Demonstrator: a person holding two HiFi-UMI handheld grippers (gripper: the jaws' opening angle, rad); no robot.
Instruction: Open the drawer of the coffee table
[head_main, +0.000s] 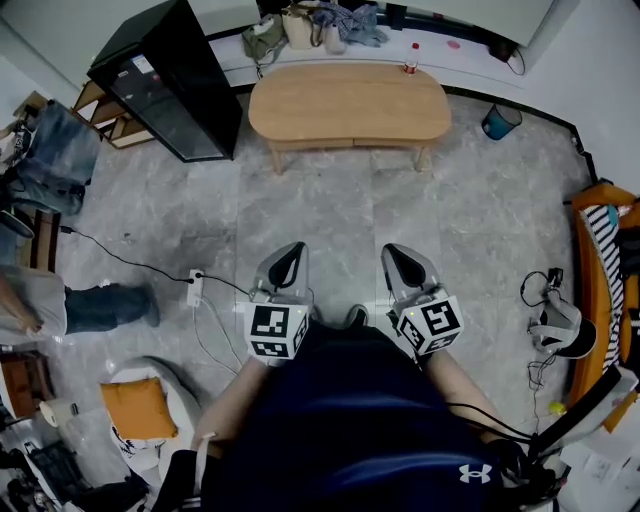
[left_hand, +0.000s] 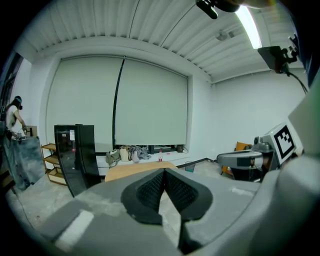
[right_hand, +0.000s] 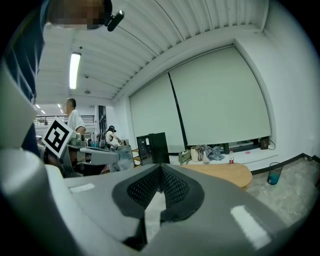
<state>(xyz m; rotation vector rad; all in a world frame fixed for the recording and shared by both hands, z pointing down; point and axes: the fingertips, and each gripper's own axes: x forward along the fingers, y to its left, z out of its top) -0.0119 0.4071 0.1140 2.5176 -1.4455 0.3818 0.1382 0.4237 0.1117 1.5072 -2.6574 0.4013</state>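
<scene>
fingers (left_hand: 150, 191) of the left gripper (head_main: 294, 251) and right gripper (head_main: 395, 252) are sitting clenched and empty; the approach is pending, calling for closing in on the coffee table (head_main: 350, 100) at upper centre.

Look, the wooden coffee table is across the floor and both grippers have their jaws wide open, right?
No. Both the left gripper and the right gripper have their jaws shut, tips together, as the two gripper views show. The wooden coffee table is across the floor.

Coffee table (head_main: 349, 103) at 12 o'clock, pale matt wood, floor (head_main: 330, 215) of smooth grey stone-look tiles with a faint sheen, cabinet (head_main: 170, 80) at 11 o'clock glossy black
</scene>
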